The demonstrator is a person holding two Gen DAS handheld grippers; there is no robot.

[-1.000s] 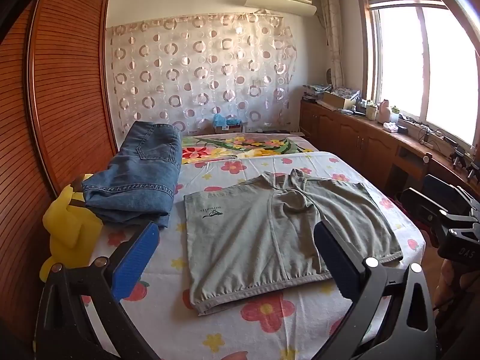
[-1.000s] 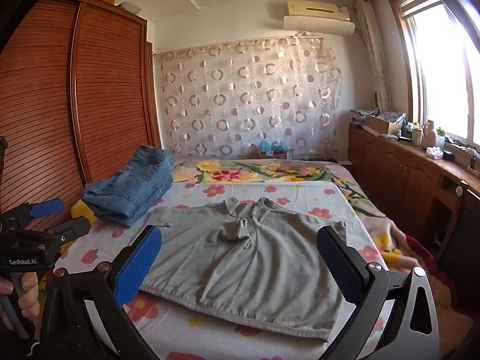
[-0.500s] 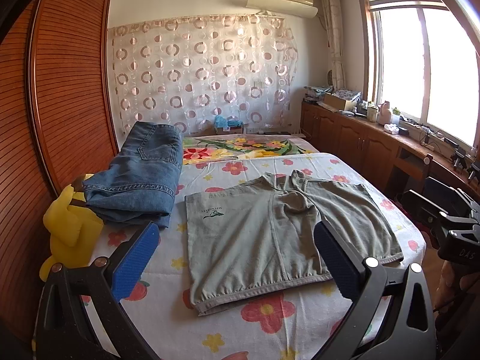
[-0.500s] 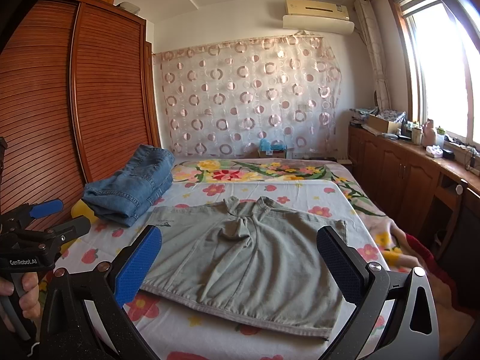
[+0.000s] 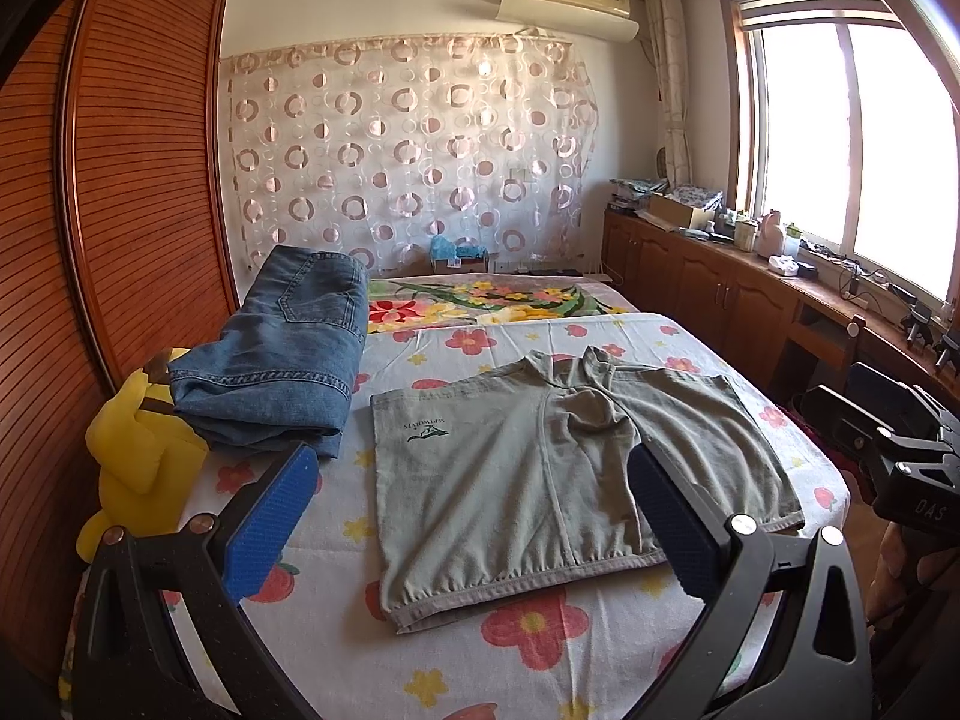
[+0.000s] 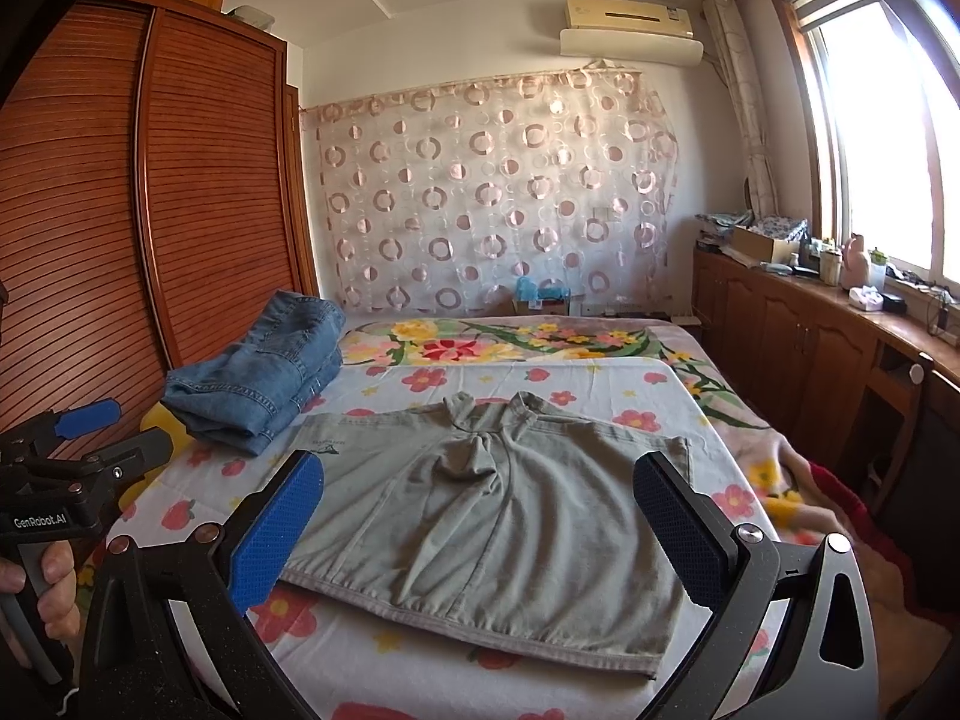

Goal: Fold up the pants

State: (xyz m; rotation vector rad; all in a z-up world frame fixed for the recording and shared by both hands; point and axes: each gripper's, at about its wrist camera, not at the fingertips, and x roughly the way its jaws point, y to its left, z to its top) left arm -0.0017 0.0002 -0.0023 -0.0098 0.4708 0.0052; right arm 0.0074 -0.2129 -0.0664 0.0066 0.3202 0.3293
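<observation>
- Nothing has shifted since a second ago: the grey-green shorts (image 5: 558, 474) lie in the same spot and both claws hover where they were.
- The left claw (image 5: 474, 516) stands wide with nothing in it, its blue ribbed pads (image 5: 270, 522) poised above the near edge of the bed (image 5: 492, 660).
- The right claw (image 6: 480, 534) is just as wide and bare, hanging over the waistband side.
- The shorts are soft woven cloth, spread flat on the flowered sheet, legs pointing away, bunched and creased at the crotch, with a small dark logo on one leg.
- Beside them, apart, sits a folded stack of blue denim jeans (image 5: 282, 360), thick and stitched, resting partly on a yellow plush toy (image 5: 135, 450).
- A ribbed wooden wardrobe (image 6: 120, 210) flanks the bed.
</observation>
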